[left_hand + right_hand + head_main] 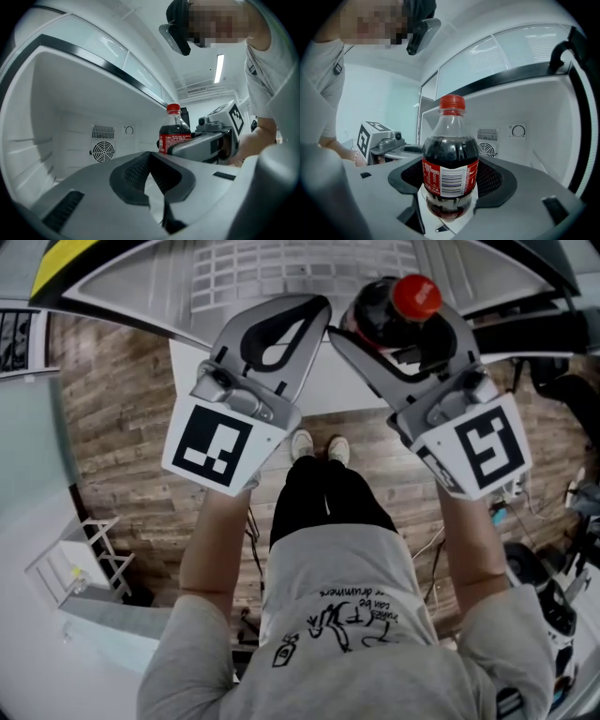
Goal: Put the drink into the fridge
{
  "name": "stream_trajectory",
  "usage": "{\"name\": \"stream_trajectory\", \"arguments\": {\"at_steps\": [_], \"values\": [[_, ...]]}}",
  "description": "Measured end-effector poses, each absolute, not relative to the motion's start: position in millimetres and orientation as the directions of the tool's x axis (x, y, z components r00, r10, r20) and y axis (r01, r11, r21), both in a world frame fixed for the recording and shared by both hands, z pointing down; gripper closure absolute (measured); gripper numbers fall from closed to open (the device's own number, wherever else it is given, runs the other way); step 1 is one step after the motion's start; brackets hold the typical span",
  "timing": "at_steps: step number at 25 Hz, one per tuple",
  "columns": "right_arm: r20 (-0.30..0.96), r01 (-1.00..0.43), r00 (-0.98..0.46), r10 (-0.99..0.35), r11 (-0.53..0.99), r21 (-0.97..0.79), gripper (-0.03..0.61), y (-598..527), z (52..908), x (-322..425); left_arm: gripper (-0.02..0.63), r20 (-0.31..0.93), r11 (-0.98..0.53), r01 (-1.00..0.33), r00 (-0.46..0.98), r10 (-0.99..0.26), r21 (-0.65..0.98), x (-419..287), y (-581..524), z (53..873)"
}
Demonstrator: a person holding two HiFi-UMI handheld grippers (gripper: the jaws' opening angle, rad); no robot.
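The drink is a dark cola bottle [386, 317] with a red cap and a red label. My right gripper [398, 332] is shut on its body and holds it upright; in the right gripper view the bottle [450, 161] fills the gap between the dark pads [499, 178]. My left gripper [315, 311] is beside it on the left, shut with nothing in it, tips touching. From the left gripper [150, 161] view the bottle [174, 136] stands to the right, level with the open white fridge [70, 126]. Both grippers are raised in front of the fridge opening [300, 273].
The fridge's back wall carries a round fan grille [486, 149] and a dial [518, 131]. Below me are a wood floor [122, 418], my shoes [319, 446], a white rack [80, 563] at lower left and cables [539, 498] at right.
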State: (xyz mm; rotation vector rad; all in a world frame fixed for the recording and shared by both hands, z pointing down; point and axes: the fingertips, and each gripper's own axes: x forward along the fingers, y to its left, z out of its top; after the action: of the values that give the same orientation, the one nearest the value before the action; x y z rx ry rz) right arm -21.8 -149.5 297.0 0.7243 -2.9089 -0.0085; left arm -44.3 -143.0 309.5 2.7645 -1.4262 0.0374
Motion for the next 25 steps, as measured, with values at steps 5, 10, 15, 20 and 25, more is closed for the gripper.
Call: {"name": "stream_trajectory", "arguments": {"at_steps": [5, 10, 15, 20, 25], "values": [[0.144, -0.467, -0.873, -0.467, 0.884, 0.036, 0.253, -182, 313, -34, 0.612, 0.065, -0.586, -0.810, 0.584, -0.809, -0.004, -56, -175, 325], [0.153, -0.458, -0.875, -0.459, 0.888, 0.043, 0.253, -191, 320, -41, 0.612, 0.083, -0.592, -0.806, 0.588, -0.804, -0.021, -61, -185, 331], [0.148, -0.442, -0.882, -0.448, 0.894, 0.074, 0.253, -189, 317, -40, 0.612, 0.081, -0.584, -0.811, 0.580, -0.811, -0.037, -59, -183, 329], [0.136, -0.431, -0.889, -0.438, 0.899, 0.074, 0.253, -191, 318, -43, 0.612, 0.076, -0.565, -0.824, 0.561, -0.824, -0.047, -62, -185, 330], [0.129, -0.430, -0.889, -0.439, 0.898, 0.089, 0.253, -193, 319, -44, 0.612, 0.081, -0.560, -0.825, 0.555, -0.828, -0.074, -63, -188, 330]]}}
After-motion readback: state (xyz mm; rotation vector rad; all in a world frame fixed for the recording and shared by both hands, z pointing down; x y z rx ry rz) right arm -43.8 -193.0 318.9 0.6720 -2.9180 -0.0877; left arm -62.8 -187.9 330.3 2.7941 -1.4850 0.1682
